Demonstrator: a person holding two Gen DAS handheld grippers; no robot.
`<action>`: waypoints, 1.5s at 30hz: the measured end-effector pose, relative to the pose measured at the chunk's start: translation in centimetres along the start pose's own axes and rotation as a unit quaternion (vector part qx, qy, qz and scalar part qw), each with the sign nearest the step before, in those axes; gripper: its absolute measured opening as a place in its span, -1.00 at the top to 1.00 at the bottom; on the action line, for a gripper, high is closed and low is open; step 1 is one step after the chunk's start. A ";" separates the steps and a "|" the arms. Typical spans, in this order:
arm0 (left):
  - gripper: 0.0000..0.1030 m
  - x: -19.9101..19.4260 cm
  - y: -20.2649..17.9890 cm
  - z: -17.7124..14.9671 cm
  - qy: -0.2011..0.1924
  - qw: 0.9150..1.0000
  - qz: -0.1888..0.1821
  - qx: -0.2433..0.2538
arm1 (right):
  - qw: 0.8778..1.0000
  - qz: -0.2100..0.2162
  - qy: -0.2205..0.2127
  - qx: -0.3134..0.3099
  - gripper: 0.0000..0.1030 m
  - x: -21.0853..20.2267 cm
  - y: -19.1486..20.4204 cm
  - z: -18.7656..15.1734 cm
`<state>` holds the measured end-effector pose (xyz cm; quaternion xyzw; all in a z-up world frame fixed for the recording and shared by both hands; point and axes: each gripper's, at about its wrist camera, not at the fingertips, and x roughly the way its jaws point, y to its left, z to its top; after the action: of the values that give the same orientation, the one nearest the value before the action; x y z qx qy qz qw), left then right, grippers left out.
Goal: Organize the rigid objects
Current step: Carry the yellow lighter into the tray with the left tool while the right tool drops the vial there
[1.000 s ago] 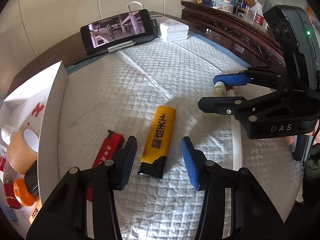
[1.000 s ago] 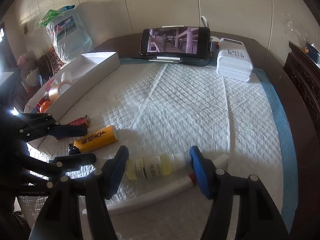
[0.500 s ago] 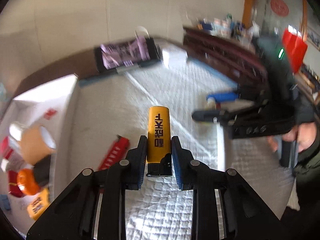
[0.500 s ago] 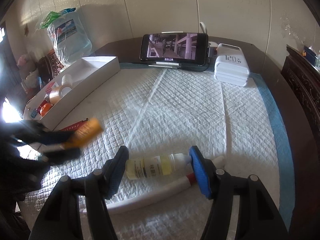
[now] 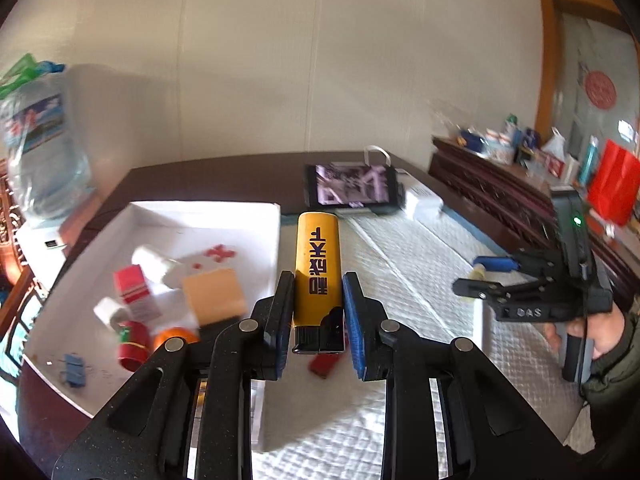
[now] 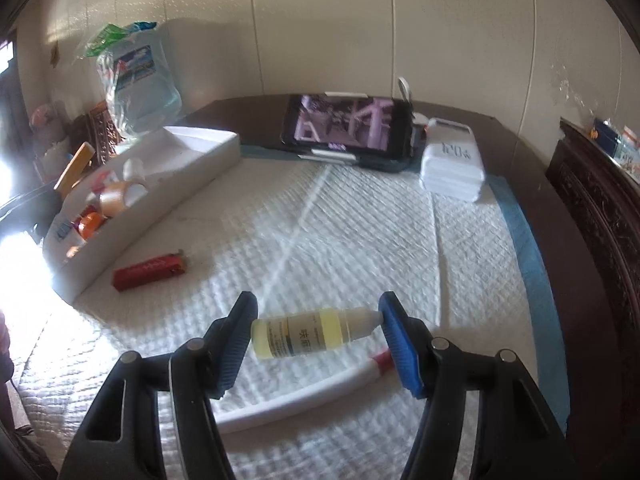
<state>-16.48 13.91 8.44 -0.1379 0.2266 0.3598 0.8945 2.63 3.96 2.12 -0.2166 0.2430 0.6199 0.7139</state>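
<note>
Dark table (image 6: 568, 216) — white quilted pad (image 6: 320, 240), white tray (image 6: 192, 168), phone (image 6: 348, 128) on it.

Tray (image 5: 276, 216) contents motion-blurred; red lighter (image 5: 322, 365) mostly hidden behind yellow lighter (image 5: 318, 268); phone (image 6: 348, 128) screen unreadable.

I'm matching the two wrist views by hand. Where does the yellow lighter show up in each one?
Left wrist view: yellow lighter at centre, upright, clamped between the left gripper pads.
Right wrist view: far left edge, a tilted yellow lighter beyond the white box.
Shared landmark: the phone propped at the table's far edge.
</note>
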 end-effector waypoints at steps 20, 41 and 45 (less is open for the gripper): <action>0.54 -3.7 7.1 -0.1 -0.043 0.993 0.080 -0.074 | 0.996 0.042 -0.058 -0.044 -0.23 -2.3 5.9 3.8; 0.54 -1.2 13.2 -0.8 -0.008 0.979 0.170 -0.113 | 0.987 0.143 -0.040 -0.069 -0.22 4.8 15.8 11.6; 0.54 -0.5 13.7 -0.7 -0.002 0.978 0.172 -0.117 | 0.986 0.158 -0.003 -0.051 -0.22 8.3 17.3 11.9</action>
<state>-26.67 22.95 6.95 -0.1998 0.2017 0.5327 0.7973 -12.59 20.09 6.24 -0.2098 0.2398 0.7373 0.5958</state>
